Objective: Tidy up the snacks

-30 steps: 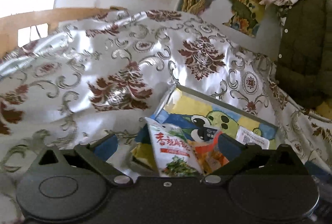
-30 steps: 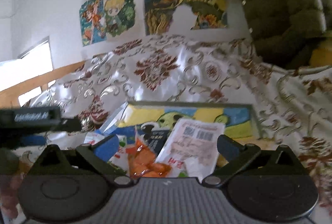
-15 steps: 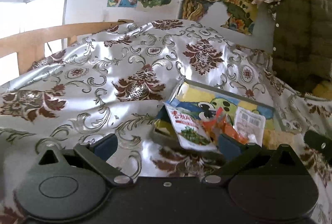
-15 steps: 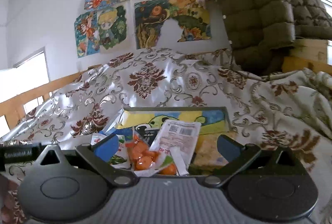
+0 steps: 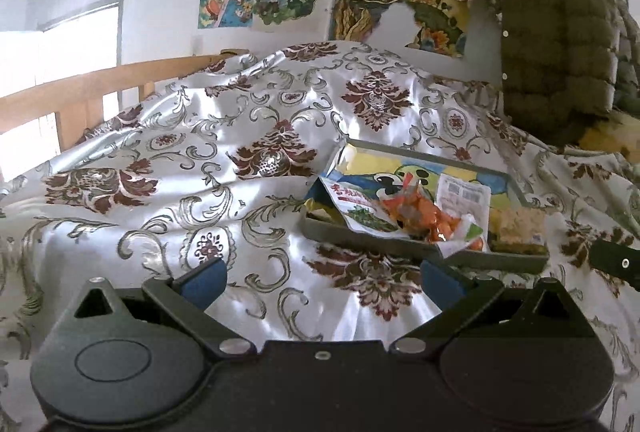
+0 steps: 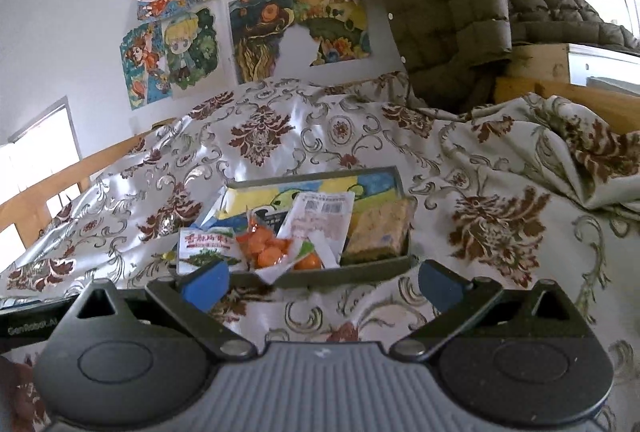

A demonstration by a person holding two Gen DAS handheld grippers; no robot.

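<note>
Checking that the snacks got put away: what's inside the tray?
In the tray: green-printed packet, orange snack bag, white barcoded packet, yellowish bar. Anything beneath them is hidden.

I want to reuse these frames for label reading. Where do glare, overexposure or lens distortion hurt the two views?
Left wrist view: the window is blown out white, the satin bedspread carries bright sheen patches, and fisheye bends the wooden rail. Right wrist view: sheen on the bedspread is milder, the window is also clipped, and the barcode packet in the tray shows, though its print is small.
</note>
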